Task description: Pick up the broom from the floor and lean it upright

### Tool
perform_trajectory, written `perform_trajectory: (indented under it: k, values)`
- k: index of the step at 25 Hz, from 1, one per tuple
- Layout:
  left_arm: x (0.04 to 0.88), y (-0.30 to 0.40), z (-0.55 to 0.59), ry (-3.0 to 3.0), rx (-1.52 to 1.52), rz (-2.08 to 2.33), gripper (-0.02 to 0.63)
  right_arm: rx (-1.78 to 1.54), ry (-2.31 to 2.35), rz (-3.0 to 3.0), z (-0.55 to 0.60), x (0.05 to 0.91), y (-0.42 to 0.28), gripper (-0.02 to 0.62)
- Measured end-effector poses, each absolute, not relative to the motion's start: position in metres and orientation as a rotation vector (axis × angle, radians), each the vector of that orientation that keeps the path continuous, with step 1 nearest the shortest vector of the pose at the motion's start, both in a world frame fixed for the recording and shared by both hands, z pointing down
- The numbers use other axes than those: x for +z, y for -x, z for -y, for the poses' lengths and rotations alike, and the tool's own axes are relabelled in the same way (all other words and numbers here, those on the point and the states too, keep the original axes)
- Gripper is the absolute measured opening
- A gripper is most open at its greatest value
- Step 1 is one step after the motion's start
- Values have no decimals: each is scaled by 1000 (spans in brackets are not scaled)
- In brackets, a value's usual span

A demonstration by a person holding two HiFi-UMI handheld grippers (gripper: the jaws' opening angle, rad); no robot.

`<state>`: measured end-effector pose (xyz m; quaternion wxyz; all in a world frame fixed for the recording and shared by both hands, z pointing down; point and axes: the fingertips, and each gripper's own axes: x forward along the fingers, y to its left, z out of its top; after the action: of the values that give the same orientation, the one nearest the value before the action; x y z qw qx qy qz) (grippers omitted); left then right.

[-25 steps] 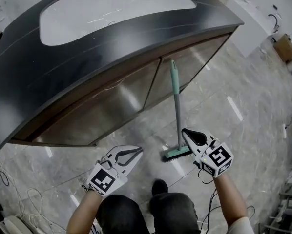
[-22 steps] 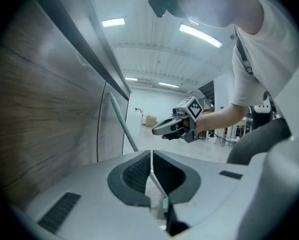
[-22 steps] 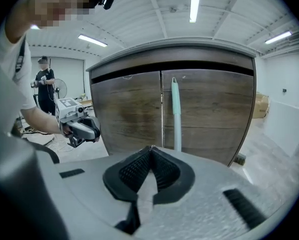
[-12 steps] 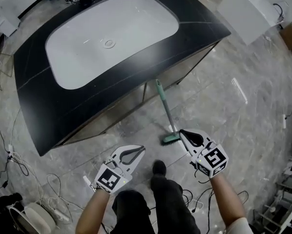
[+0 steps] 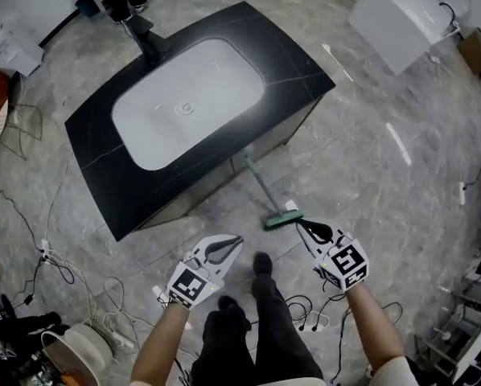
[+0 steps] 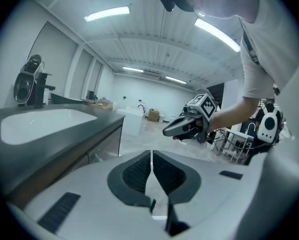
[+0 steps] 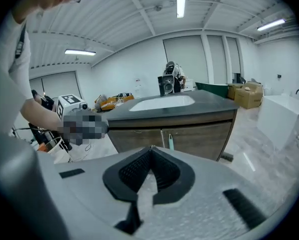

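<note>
Broom point(image 5: 282, 219) leans on cabinet point(image 7: 199, 136) — left hand-held gripper point(image 5: 236, 240), right hand-held gripper point(image 5: 299, 223) closed, empty.

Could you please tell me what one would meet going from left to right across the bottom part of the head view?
round white appliance → left gripper → person's dark shoe → right gripper
</note>
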<state>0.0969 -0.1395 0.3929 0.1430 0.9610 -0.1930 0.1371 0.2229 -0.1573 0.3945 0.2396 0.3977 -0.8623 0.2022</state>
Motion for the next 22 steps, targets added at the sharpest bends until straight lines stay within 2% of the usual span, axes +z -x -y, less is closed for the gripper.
perform_trajectory:
  k: [12,22]
  values:
    - [181,-123,129,-2769,397,633,14,558,-1151,2370,136,200,-249,0]
    - [87,-90,98,-2788,336,664,14,414,-1229,2366,105,106,-230,0]
